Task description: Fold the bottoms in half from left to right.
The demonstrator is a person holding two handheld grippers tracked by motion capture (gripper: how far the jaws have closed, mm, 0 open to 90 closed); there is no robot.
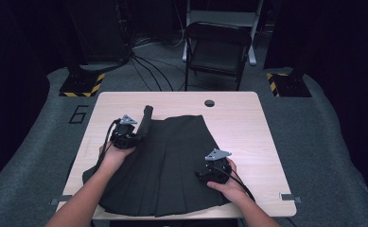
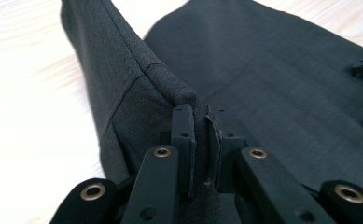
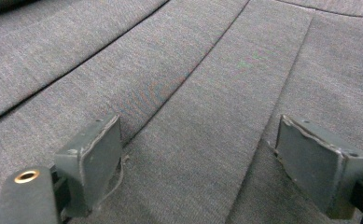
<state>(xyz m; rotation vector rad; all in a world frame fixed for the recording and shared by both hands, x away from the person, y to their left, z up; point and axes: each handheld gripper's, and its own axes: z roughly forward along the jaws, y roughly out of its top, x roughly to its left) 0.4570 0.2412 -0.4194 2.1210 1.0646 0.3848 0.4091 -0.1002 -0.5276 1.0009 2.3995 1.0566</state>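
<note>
Now we pinch the skirt point(image 1: 172, 156) edge between our left gripper point(image 2: 200, 140) jaws, fabric rising ahead; our right gripper point(image 3: 212, 163) jaws gape, pleats running lengthwise straight between them on the counter point(image 1: 248, 123).

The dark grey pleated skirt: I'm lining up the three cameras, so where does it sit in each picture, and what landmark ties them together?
High view: the dark grey pleated skirt lies spread over the light wooden table, centre-left, its left edge lifted.
Left gripper view: a raised fold of it is pinched between the left tongs, the rest spreading right.
Right gripper view: its pleats lie under the open right tongs.
Shared landmark: the pleat lines.
</note>
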